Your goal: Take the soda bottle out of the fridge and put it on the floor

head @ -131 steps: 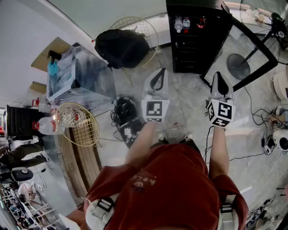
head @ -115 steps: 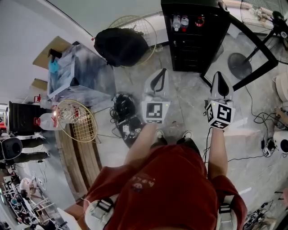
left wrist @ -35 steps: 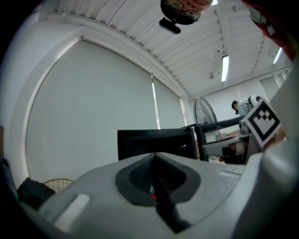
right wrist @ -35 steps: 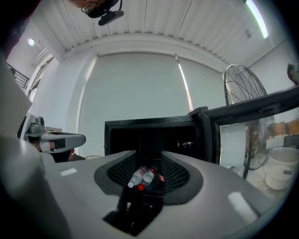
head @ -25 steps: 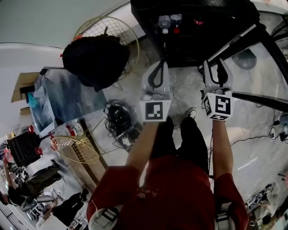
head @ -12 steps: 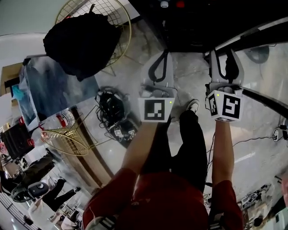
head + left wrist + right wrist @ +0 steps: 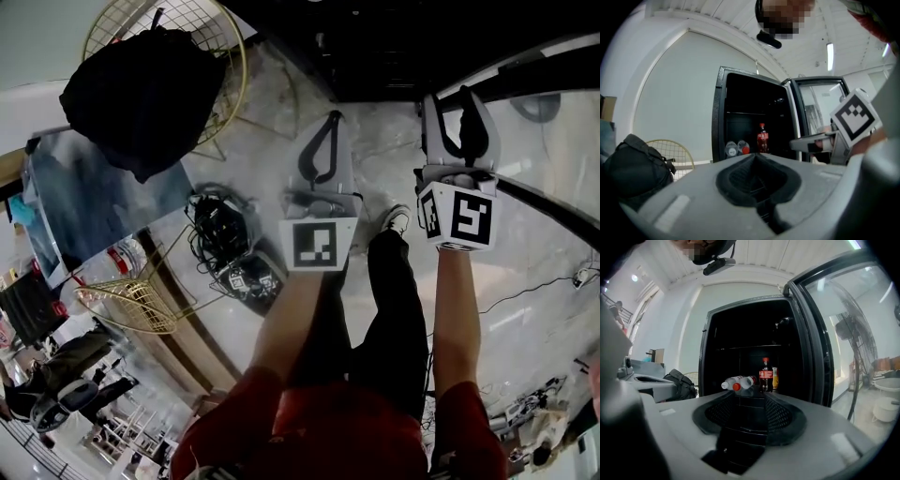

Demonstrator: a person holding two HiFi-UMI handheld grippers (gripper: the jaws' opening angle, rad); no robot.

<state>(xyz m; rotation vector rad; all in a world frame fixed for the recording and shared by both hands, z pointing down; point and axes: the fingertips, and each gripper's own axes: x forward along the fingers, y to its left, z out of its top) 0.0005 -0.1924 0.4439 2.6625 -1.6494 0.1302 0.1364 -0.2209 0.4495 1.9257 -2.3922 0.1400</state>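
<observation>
The soda bottle (image 7: 765, 375), dark with a red label and cap, stands upright on a shelf inside the open black fridge (image 7: 740, 333). It also shows in the left gripper view as the same bottle (image 7: 762, 138), well ahead of both grippers. My left gripper (image 7: 754, 154) is shut and empty, held in front of the fridge (image 7: 422, 37). My right gripper (image 7: 750, 392) points at the shelf with its jaws opening and nothing between them. In the head view the left gripper (image 7: 330, 120) and right gripper (image 7: 459, 96) are side by side just short of the fridge.
Two clear bottles (image 7: 738, 382) lie on the shelf left of the soda, and an orange drink (image 7: 775, 376) stands behind it. The glass door (image 7: 820, 333) hangs open on the right. A black backpack (image 7: 141, 84) and a cable tangle (image 7: 225, 244) are on the left.
The person has stepped up to the fridge, which has slid to the top edge of the head view. Both grippers moved forward with them, and the right jaws have spread apart.
</observation>
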